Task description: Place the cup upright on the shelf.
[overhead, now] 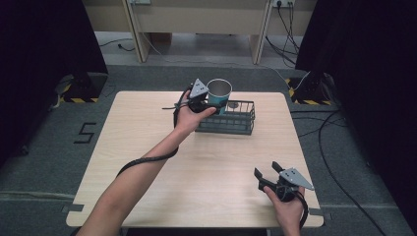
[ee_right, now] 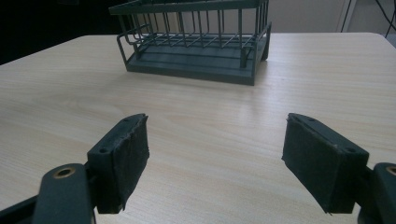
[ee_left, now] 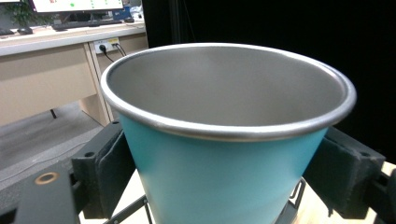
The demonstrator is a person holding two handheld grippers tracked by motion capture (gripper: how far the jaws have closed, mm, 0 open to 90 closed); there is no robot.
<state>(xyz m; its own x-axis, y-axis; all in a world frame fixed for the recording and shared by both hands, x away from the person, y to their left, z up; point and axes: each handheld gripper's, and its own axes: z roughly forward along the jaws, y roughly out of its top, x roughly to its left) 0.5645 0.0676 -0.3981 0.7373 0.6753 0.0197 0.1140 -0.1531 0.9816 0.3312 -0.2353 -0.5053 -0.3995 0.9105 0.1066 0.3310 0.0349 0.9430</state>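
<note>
Teal cup (overhead: pixel 219 93) with a bare metal rim and inside sits clamped in the left gripper (overhead: pixel 206 102), held at the left end of the dark wire rack (overhead: pixel 239 123) toward the far edge of the wooden table (overhead: pixel 147 128). From the high view, whether the cup's base touches the rack or hangs just above it cannot be told. In the left gripper view the cup (ee_left: pixel 229 140) stands upright with its mouth open to the camera, and the two black jaws press against its teal wall on either side; a bit of the rack's wire (ee_left: pixel 140 207) shows beneath it. The person's left hand (overhead: pixel 187 118) wraps the gripper from the near side, with the forearm reaching up from the bottom edge and a black cable (overhead: pixel 147 160) looping beside it. The right gripper (overhead: pixel 268 173) rests low at the near right corner of the table, well apart from the rack, held in the right hand (overhead: pixel 287 204). In the right gripper view its jaws stand wide apart with nothing between them (ee_right: pixel 215 156), the pads (ee_right: pixel 130 161) hovering over bare wood, and the rack (ee_right: pixel 196 42) lies ahead with its floor empty on the side visible there.
</note>
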